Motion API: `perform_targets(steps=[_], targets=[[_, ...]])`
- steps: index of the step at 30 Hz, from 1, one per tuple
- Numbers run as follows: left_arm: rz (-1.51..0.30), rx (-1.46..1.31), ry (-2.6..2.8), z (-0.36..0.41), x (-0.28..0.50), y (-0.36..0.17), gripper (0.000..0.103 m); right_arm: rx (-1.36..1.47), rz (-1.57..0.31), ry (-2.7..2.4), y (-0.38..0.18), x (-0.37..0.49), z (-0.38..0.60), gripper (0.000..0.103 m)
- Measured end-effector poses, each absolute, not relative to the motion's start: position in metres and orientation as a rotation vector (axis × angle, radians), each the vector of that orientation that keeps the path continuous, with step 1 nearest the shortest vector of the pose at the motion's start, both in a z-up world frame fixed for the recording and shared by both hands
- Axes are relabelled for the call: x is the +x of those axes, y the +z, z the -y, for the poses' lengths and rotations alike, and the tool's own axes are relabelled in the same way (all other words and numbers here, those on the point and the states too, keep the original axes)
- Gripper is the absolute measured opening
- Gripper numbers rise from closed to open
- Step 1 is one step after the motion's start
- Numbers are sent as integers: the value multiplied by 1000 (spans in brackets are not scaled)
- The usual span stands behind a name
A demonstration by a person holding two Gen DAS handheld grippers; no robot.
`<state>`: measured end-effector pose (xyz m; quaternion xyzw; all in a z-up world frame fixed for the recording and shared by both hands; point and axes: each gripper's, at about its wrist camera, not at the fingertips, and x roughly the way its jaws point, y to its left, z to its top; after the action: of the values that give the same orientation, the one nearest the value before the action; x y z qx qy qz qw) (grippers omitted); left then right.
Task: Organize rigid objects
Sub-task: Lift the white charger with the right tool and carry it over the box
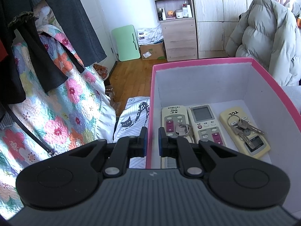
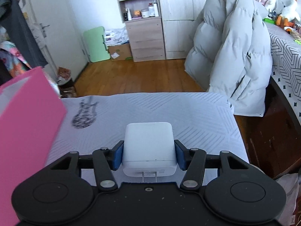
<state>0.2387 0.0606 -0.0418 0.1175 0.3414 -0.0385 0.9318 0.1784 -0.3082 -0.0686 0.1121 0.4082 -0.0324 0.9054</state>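
The pink box [image 1: 197, 98] fills the right half of the left wrist frame, holding three remotes [image 1: 206, 121] side by side with keys [image 1: 242, 127] lying on them. The left hand-held gripper [image 1: 152, 141] pinches the box's left wall at lower centre. In the right wrist frame, the right hand-held gripper [image 2: 149, 155] pinches a white charger [image 2: 148, 146] at lower centre, over the counter [image 2: 188, 113].

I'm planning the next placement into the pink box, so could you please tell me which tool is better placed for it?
Right. The right tool already clamps the white charger beside the pink box. The left tool grips the pink box's wall, apparently steadying it, and carries nothing to place.
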Motion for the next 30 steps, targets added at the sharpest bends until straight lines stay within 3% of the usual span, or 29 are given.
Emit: perform_targets(steps=[16, 24, 30], targets=[[-688, 234, -75, -61, 238, -40, 9, 158, -669, 343, 60, 122, 201, 60], [-687, 232, -79, -61, 239, -40, 9, 274, -834, 603, 52, 157, 145, 60], [-688, 191, -93, -67, 239, -39, 9, 172, -899, 539, 23, 175, 117, 60]])
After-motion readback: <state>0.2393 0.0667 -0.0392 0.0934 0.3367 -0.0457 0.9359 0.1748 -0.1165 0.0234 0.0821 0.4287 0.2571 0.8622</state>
